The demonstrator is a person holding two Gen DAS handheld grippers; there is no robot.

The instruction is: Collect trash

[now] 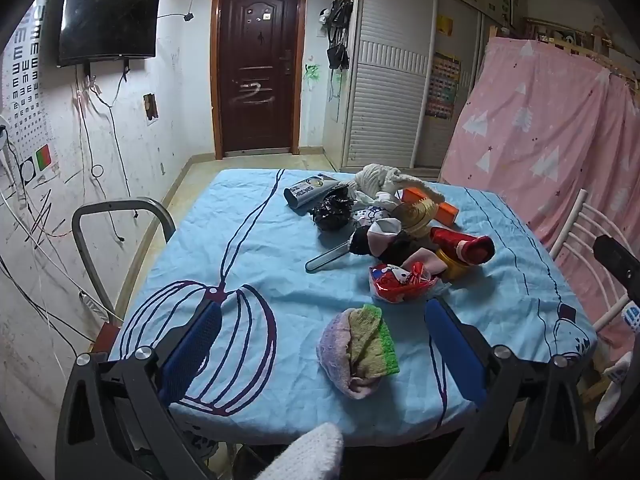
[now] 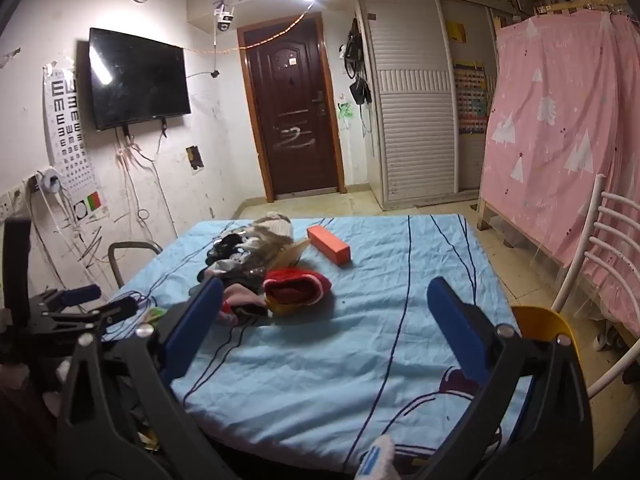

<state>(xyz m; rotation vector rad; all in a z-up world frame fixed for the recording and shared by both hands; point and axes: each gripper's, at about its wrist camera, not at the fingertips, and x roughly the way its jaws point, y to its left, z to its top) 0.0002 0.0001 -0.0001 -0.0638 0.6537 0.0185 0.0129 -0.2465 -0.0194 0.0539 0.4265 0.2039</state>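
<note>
A table with a blue cloth [image 1: 248, 248] carries a heap of clutter: a red printed wrapper [image 1: 400, 282], a crumpled black bag [image 1: 332, 212], an orange box [image 1: 448, 210], a red and gold tube [image 1: 464, 248], a printed packet [image 1: 308, 192] and socks and cloths. A rolled purple, yellow and green cloth [image 1: 360, 346] lies between the blue pads of my open, empty left gripper [image 1: 324, 312]. My right gripper [image 2: 326, 292] is open and empty over the cloth [image 2: 360, 344], right of the heap; the orange box [image 2: 328, 245] lies beyond it.
A grey chair back [image 1: 120, 216] stands at the table's left, a white chair [image 2: 600, 264] at its right. A pink curtain [image 1: 540, 128] hangs on the right. A dark door [image 1: 258, 68], a wardrobe [image 1: 392, 80] and a wall television [image 1: 108, 16] are beyond.
</note>
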